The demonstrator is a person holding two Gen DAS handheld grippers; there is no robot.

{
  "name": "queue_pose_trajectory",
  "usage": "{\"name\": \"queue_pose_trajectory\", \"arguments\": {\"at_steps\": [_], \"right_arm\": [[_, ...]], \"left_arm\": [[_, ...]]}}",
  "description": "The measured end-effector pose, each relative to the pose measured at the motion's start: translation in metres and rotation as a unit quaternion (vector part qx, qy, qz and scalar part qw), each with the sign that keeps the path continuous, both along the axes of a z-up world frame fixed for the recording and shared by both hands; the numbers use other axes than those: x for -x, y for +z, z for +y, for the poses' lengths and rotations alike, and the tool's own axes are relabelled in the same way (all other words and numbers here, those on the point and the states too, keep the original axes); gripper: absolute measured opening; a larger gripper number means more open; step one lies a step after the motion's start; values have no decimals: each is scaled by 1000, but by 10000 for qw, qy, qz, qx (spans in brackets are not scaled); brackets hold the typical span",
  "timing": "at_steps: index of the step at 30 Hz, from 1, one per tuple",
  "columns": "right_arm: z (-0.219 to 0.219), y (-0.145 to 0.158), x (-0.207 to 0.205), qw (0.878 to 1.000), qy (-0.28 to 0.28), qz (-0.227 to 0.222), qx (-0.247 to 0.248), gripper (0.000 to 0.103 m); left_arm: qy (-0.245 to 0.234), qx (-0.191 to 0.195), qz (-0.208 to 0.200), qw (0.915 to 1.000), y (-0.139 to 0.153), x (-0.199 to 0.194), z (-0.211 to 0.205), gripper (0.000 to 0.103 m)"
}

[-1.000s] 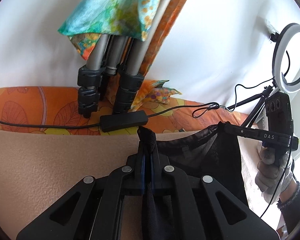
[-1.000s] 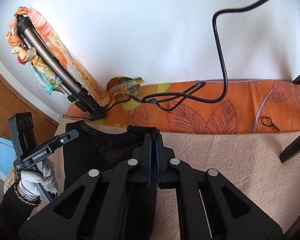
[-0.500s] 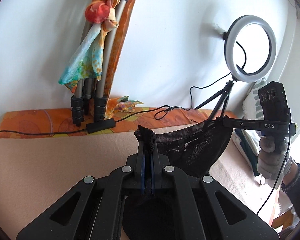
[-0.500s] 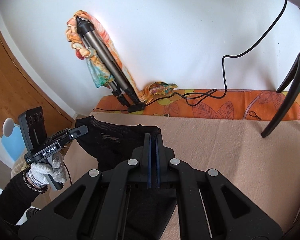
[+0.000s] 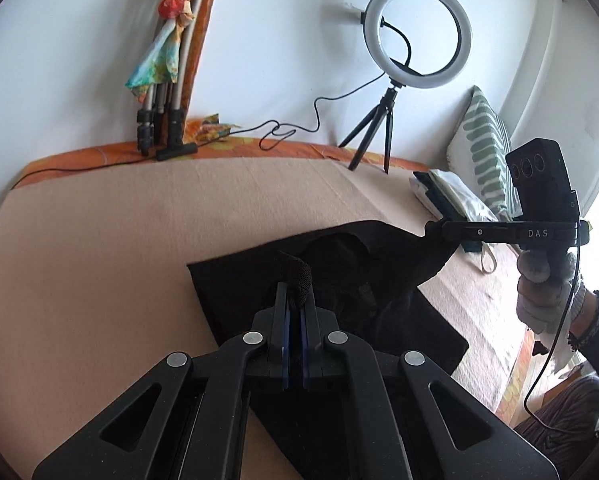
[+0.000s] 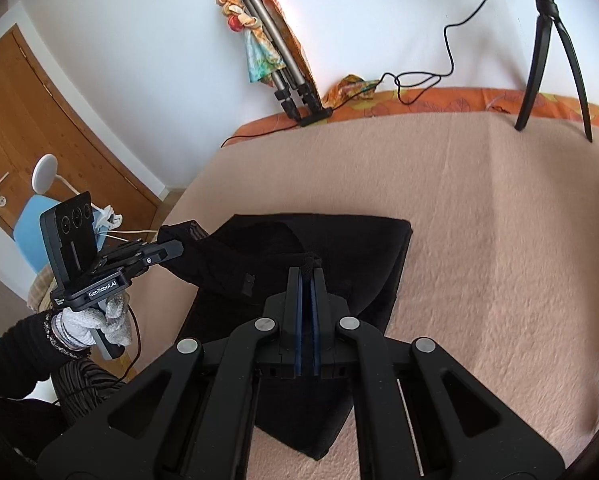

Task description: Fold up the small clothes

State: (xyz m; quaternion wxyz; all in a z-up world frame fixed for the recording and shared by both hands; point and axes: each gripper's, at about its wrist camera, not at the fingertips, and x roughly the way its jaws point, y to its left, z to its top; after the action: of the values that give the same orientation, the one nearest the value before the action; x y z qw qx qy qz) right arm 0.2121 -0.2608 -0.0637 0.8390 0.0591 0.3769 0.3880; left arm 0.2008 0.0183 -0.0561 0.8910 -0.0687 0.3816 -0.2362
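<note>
black garment pinched by both grippers, beige blanket open around

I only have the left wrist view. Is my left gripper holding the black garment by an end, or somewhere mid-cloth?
Observer: In the right wrist view, the left gripper pinches one end of the black garment, lifted off the blanket.
Operator: And the right gripper's jaws?
Observer: Up close, the right gripper has its jaws shut on a small pinch of the fabric.
Operator: Anything beside the bed on my left?
Observer: A blue chair and a wooden door.
</note>
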Motion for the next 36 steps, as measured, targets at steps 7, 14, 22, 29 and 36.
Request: {"name": "queue_pose_trajectory", "arguments": {"at_steps": [7, 14, 22, 29, 36], "right_arm": [[-6, -28, 30, 9992, -65, -109, 373, 5], [-11, -32, 67, 9912, -56, -719, 1109, 7], [-42, -20, 84, 9986, -340, -339, 210, 20], [-10, -35, 85, 9979, -347, -396, 390, 39], [41, -60, 101, 9806, 13, -986, 1691, 43]], "left_arm": [[-107, -257, 113, 9995, -19, 31, -1, 3], [-583, -856, 4, 9946, -12, 67, -7, 7], [-402, -391, 126, 9983, 7, 91, 16, 21], [-475, -248, 334, 9980, -10, 94, -9, 30], [-879, -1171, 182, 9891, -27, 98, -49, 46]]}}
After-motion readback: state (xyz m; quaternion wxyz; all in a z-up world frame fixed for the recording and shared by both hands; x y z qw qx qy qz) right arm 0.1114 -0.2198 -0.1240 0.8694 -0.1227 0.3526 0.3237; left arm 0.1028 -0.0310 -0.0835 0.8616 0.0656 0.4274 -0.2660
